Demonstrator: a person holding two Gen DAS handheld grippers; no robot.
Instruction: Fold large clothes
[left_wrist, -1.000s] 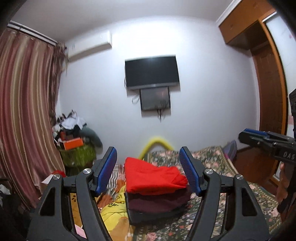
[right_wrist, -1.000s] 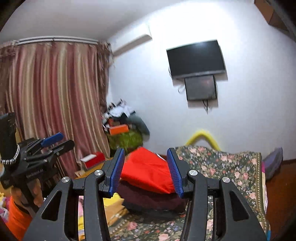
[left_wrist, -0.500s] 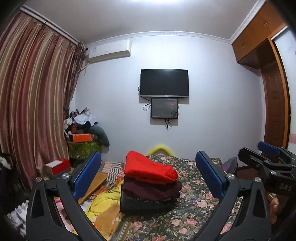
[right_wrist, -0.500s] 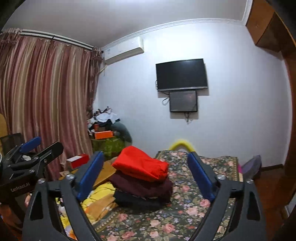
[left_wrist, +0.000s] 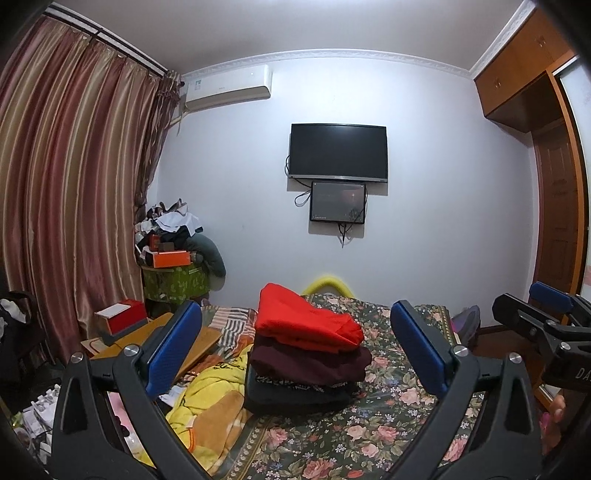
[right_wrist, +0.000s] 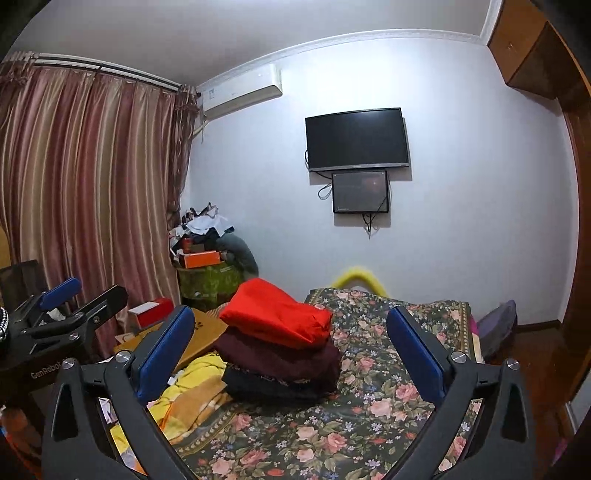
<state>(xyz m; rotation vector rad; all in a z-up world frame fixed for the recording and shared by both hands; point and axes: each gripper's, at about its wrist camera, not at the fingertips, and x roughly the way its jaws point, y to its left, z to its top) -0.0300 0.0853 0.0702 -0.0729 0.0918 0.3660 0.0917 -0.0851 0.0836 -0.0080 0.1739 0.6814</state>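
With the left gripper (left_wrist: 295, 339) and right gripper (right_wrist: 290, 338) both spread wide and empty, the folded red garment (left_wrist: 304, 321) topping the centre-frame stack could slide off if nudged carelessly.

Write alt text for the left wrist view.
A stack of folded clothes, red on top of maroon and dark layers, sits on a floral bedspread between the open left gripper's blue pads, untouched. Behind are a wall-mounted TV, striped curtains and the right gripper at the right edge.
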